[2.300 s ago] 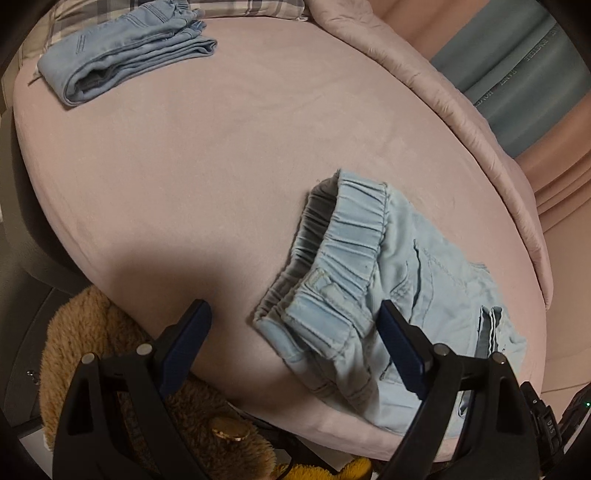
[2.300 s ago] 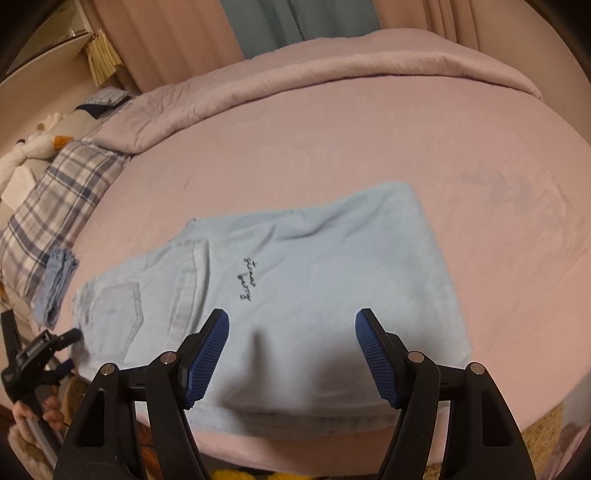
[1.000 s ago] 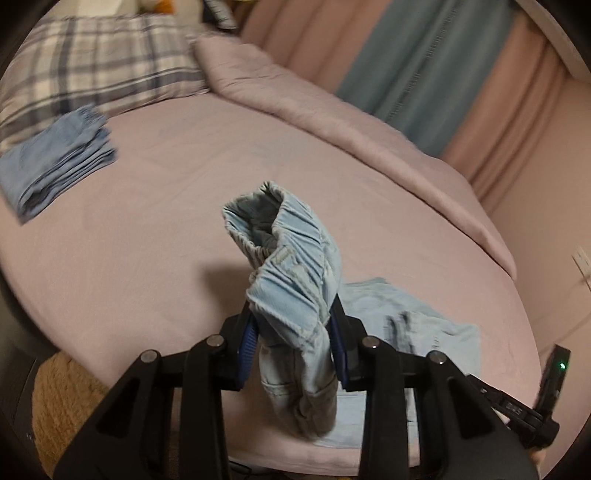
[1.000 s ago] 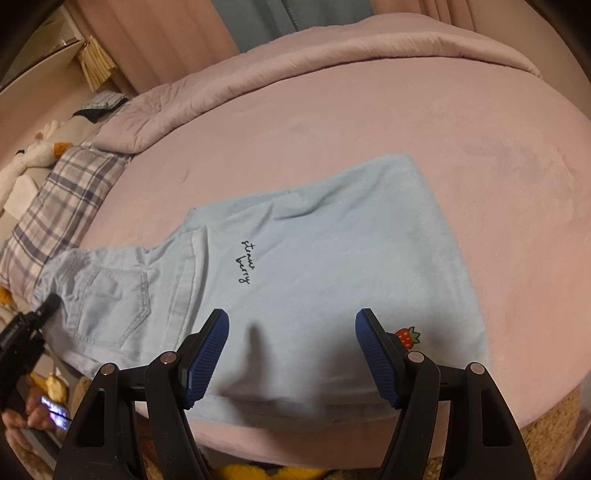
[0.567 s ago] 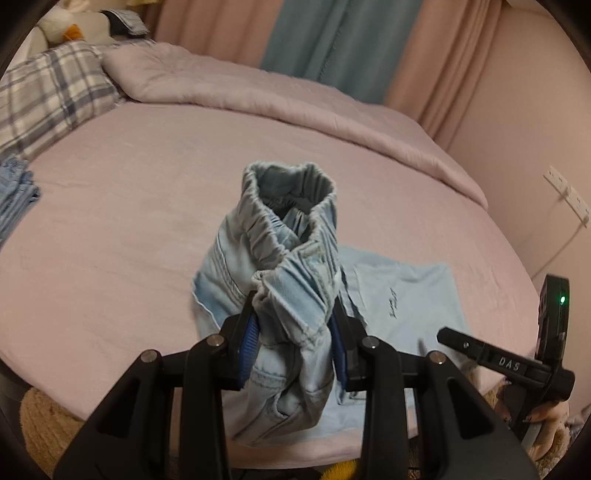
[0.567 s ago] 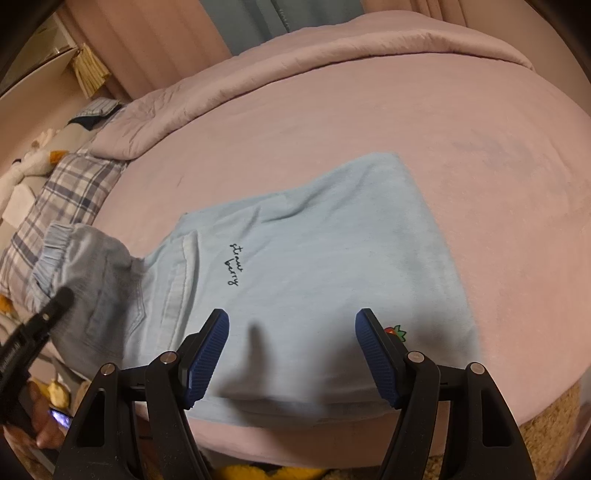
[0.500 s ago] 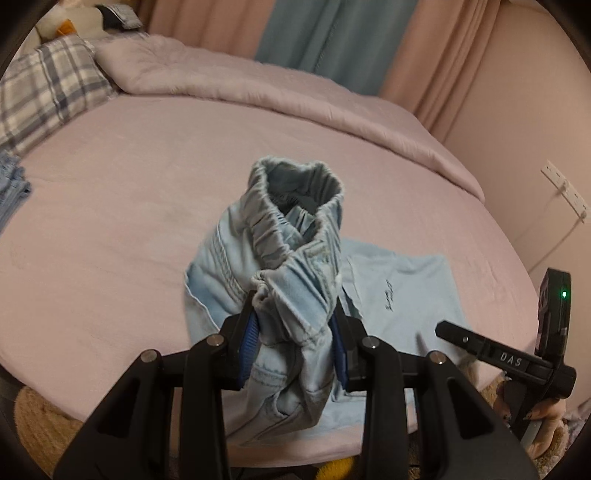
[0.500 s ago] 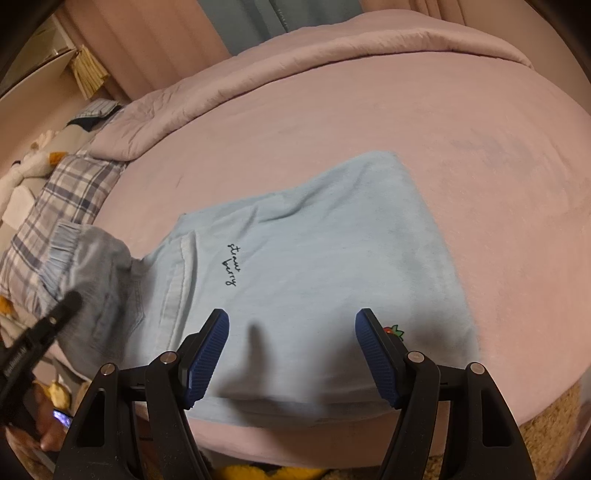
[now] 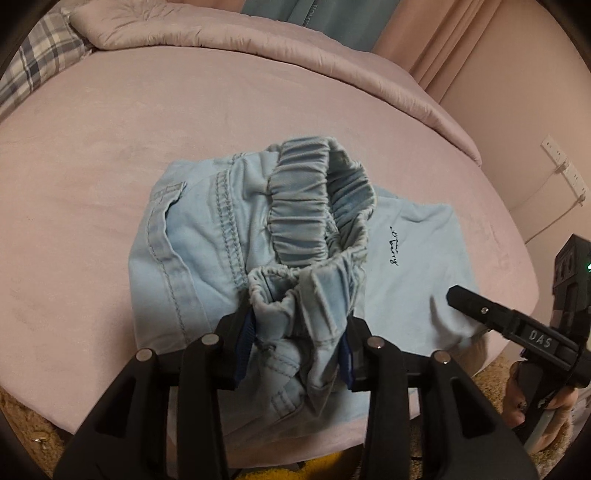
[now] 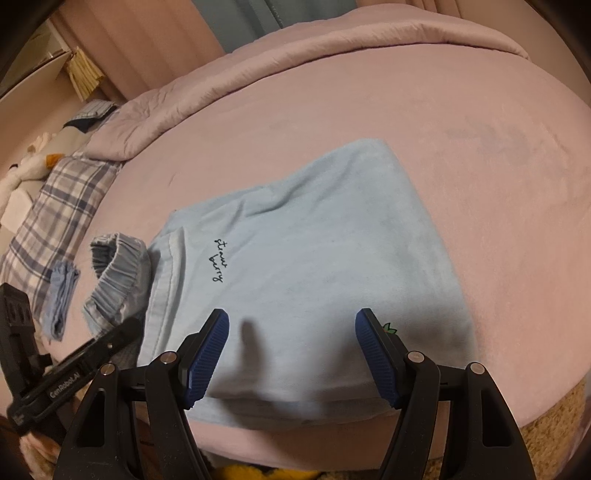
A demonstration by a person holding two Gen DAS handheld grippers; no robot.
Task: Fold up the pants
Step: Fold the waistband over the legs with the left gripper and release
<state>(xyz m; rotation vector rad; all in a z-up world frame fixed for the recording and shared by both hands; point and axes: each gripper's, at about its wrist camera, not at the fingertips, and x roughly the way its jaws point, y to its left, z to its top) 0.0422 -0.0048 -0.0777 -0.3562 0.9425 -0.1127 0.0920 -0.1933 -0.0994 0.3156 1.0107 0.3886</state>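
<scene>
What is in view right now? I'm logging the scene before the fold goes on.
pants: 1, light blue, flat on the bed, waistband end lifted
folded jeans: 1 stack, blue, by the pillow
bed: 1, pink cover
duvet: 1, pink, rolled along the bed's far side
pillow: 1, plaid, at the bed's head
curtains: pink and teal, behind the bed
rug: 1, tan, on the floor
sockets: white, on the wall
left gripper: black, blue fingers shut on the waistband
right gripper: black, blue fingers open over the leg end
</scene>
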